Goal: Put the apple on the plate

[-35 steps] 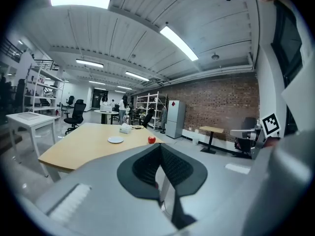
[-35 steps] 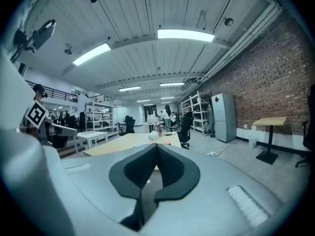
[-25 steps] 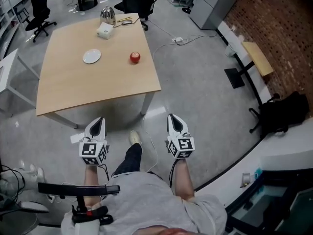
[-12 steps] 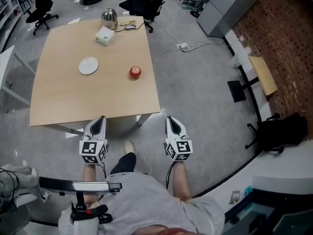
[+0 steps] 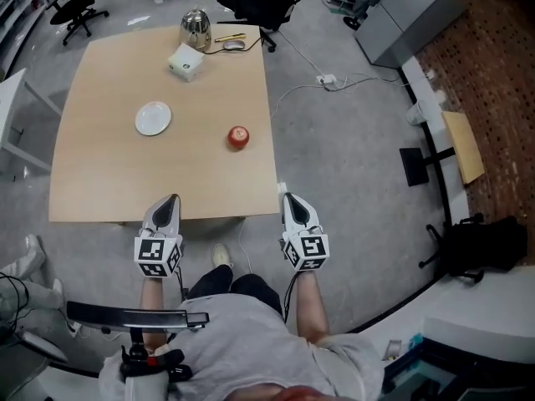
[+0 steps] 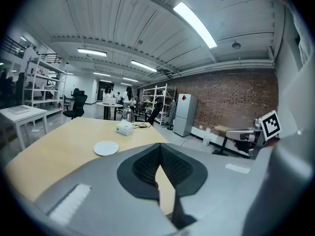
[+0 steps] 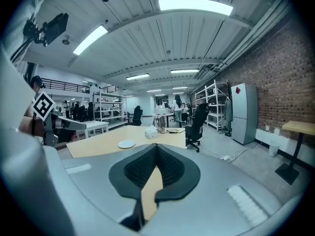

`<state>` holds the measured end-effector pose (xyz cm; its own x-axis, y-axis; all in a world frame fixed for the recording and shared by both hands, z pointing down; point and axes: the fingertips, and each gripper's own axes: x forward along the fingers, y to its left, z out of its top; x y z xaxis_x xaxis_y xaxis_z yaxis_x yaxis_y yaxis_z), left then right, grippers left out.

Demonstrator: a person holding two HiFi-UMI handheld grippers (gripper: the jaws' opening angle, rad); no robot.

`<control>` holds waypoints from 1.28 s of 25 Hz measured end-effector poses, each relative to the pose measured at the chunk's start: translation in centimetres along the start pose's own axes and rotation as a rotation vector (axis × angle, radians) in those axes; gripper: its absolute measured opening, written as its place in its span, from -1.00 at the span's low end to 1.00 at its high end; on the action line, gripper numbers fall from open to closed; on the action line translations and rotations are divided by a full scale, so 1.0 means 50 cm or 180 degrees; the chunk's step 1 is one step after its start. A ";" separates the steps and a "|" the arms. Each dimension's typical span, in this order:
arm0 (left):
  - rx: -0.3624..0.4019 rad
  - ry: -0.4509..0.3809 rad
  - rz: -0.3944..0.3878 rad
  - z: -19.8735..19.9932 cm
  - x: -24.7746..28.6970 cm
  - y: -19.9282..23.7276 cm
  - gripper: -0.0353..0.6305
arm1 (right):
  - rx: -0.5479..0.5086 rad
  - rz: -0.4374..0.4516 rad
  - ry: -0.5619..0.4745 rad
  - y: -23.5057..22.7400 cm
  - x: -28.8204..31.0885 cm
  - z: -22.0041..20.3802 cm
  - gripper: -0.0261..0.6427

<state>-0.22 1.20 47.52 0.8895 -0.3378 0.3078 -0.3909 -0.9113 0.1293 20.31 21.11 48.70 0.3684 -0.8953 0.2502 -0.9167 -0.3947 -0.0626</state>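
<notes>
- The apple is seen resting on the desk, close to its right edge, untouched and well apart from the plate, which lies at about 10 o'clock from it.
- Further off, a white box and a metal pot are found toward 12 o'clock.
- The left gripper and the right gripper are held at the desk's near edge; the jaws of both are closed, with nothing between them.
- A moment earlier, bare floor separated the 2 grippers from the desk; that gap has been closed by walking forward.
- The task is judged barely begun: the apple sits at about 11 o'clock from the right gripper, and its jaws must be opened before any grasp.
</notes>
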 end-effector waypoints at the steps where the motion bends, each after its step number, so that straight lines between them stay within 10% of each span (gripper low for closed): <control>1: 0.0000 0.0000 0.0020 0.003 0.004 0.004 -0.83 | -0.0015 0.0026 0.0004 -0.001 0.013 0.004 -0.90; 17: -0.0171 0.0079 0.0616 0.031 -0.025 0.074 -0.83 | -0.0171 0.0494 0.0236 0.005 0.181 0.035 -0.90; 32: -0.0441 0.0296 0.0901 -0.066 0.105 0.202 -0.83 | -0.0390 0.0863 0.0658 0.010 0.466 -0.103 -0.67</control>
<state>-0.29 -8.97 53.55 0.7180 -0.5444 0.4337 -0.6537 -0.7415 0.1514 27.62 1.11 59.49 0.0817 -0.8985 0.4313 -0.9932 -0.1096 -0.0402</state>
